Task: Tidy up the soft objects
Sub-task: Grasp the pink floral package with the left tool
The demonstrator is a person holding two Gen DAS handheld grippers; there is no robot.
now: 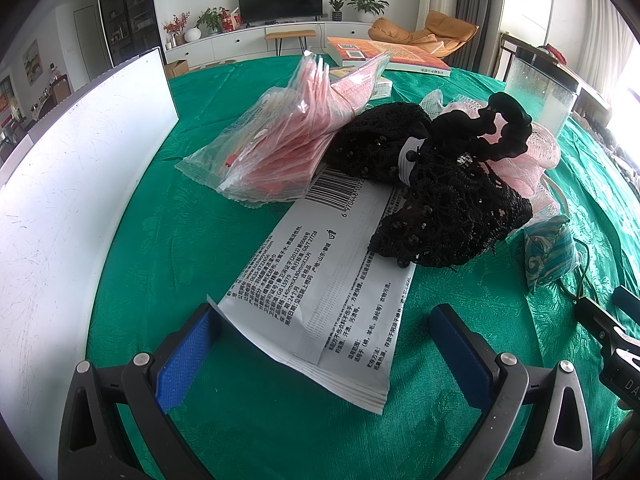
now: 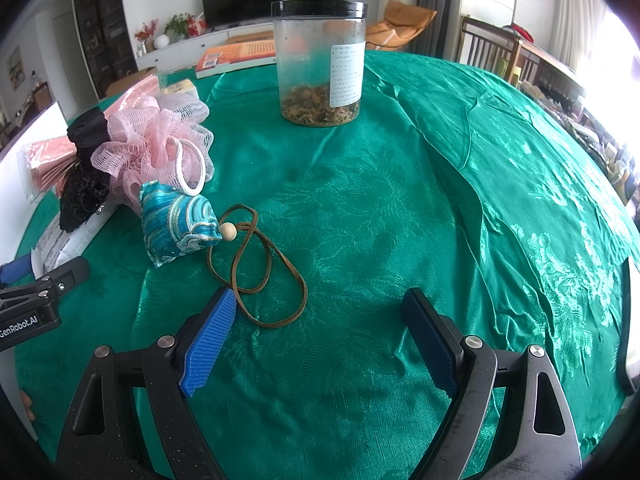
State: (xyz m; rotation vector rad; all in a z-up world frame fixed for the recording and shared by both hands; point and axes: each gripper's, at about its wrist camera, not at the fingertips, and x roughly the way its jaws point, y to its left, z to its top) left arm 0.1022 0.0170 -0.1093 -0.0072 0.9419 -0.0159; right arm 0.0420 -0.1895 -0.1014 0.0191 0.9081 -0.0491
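Both the left gripper (image 1: 320,344) and right gripper (image 2: 316,336) stand wide open, empty; the limp, light white packet (image 1: 320,300) wants pinching at its near edge.

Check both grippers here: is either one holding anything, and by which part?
Nothing is held. The left gripper stands open over the end of the white printed packet without pinching it; the right gripper is open over bare green tablecloth.

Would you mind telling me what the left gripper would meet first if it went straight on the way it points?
Probably the white printed packet, which already lies between the open left gripper fingers; beyond it sits the black lace piece.
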